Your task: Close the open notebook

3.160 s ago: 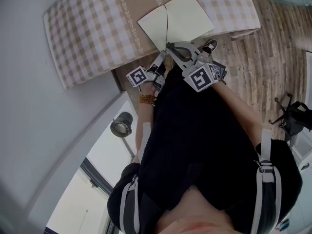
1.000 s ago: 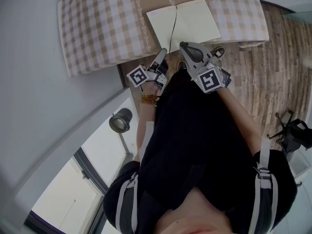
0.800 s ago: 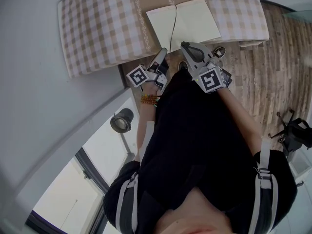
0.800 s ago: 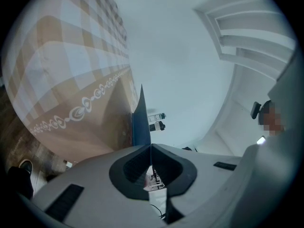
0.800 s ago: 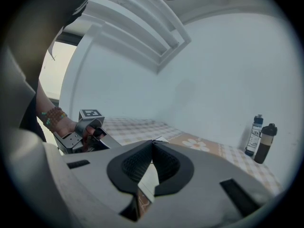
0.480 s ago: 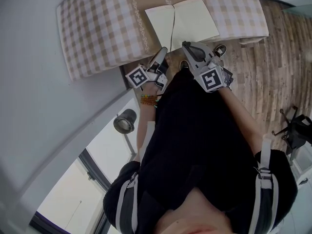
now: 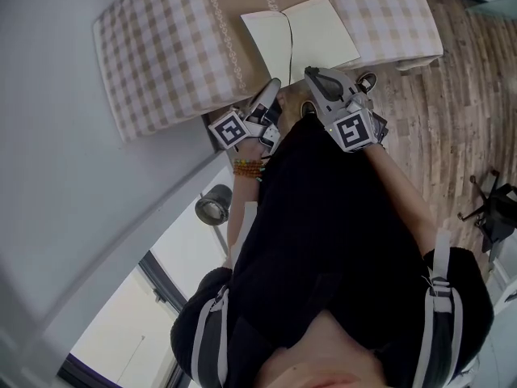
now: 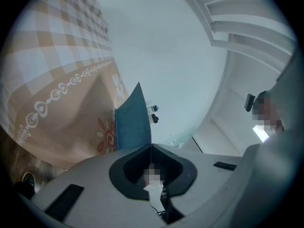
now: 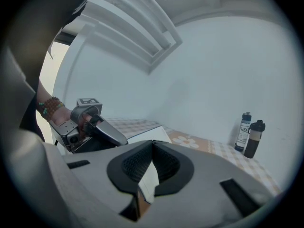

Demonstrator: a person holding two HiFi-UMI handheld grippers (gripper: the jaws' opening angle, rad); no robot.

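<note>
The notebook (image 7: 311, 31) lies open on the checked table (image 7: 161, 47), cream pages up, spine pointing toward me. My left gripper (image 7: 272, 85) is at its near left corner. In the left gripper view the jaws (image 8: 151, 147) are shut on the edge of the blue cover (image 8: 133, 122), which stands up off the cloth. My right gripper (image 7: 310, 73) sits just short of the near edge of the right page. Its jaws (image 9: 153, 142) are closed with nothing showing between the tips. Past them lie the white page (image 9: 148, 135) and the left gripper (image 9: 122, 140).
Two bottles (image 9: 244, 131) (image 9: 254, 138) stand on the table's far right by the wall. The cloth has a brown patterned strip (image 8: 71, 108) under the notebook. Shoes (image 7: 367, 81) lie on the wood floor by the table, and a lamp (image 7: 212, 208) stands lower left.
The left gripper has edged upward at the notebook's near left corner. The right gripper has stayed about where it was. The pages still look spread in the head view.
</note>
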